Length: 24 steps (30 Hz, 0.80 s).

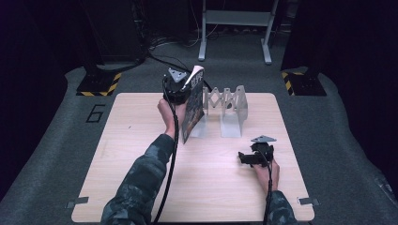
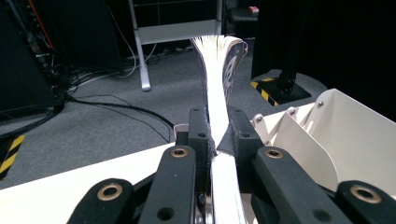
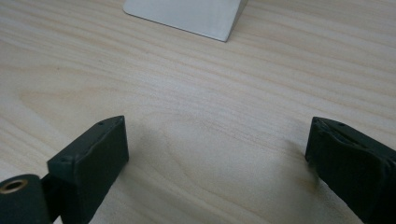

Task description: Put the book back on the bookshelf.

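Magazine (image 1: 192, 110) pages are standing on edge near the far side of the wooden table (image 1: 141, 154), just beside the left plate of a metal file rack (image 1: 225, 105) (the expanding sort, with a zigzag link joining its upright plates). Its dark cover is facing the person's left, and its lower edge is sitting at or just above the tabletop; which of the two cannot be told.

The left gripper (image 1: 185, 89) is clamping the magazine near its upper part, with the person's left hand (image 1: 168, 112) wrapping the gripper's body from below. In the left gripper view the two black jaws are pressing flat against either face of the magazine (image 2: 218, 112), whose glossy pages are fanning out slightly above the pinch and catching the light. The pale plates of the file rack (image 2: 327, 135) are lying just to the right of the jaws in that view.

The right gripper (image 1: 241, 157) is resting low over the table toward the near right, well apart from the magazine and the rack, with the right hand (image 1: 266, 173) behind it. In the right gripper view (image 3: 217, 144) its jaws are standing wide apart with nothing but bare wood between them, and a corner of the rack's base (image 3: 187, 16) is showing at the top of the frame.
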Tool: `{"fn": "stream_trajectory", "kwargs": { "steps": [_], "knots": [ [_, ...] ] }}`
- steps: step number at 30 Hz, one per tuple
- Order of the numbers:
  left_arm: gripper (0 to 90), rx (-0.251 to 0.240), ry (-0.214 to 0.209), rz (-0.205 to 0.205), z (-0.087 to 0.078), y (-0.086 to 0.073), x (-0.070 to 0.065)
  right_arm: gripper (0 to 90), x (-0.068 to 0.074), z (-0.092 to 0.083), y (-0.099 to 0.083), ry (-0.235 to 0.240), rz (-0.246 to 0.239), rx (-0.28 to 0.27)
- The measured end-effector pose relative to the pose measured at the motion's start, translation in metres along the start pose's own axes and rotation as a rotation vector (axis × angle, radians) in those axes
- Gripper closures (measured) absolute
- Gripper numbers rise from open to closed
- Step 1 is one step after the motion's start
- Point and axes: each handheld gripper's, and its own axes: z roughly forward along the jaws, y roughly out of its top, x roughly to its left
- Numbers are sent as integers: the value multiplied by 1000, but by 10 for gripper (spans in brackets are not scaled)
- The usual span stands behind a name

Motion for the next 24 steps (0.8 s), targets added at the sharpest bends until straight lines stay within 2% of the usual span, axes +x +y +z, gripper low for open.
{"fn": "stream_trajectory", "kwargs": {
  "steps": [1, 4, 6, 9, 13, 16, 18, 24],
  "knots": [
    [822, -7, 2, -16, 1, -1, 2, 64, 0, 0, 0, 1, -1, -1],
    [799, -11, 15, -22, 1, -2, 8, 64, 0, 0, 0, 0, 2, -5],
    [692, 21, 6, -25, 1, -2, 10, 65, 1, 0, 0, -3, 7, -8],
    [550, 67, -9, 21, -1, -2, 12, 66, 1, 0, 0, -4, 8, -8],
    [414, 49, -49, 37, -11, -7, 14, 67, 1, 0, 0, 0, 6, -7],
    [336, 34, -77, 44, -17, -12, 15, 68, 1, 0, 0, -8, 9, -4],
    [287, 31, -81, 63, -23, -16, 14, 69, 1, 1, 0, -9, 9, -10],
    [179, 40, -94, 79, -36, -34, 17, 71, 1, 0, 0, -6, 8, -8]
  ]
}}
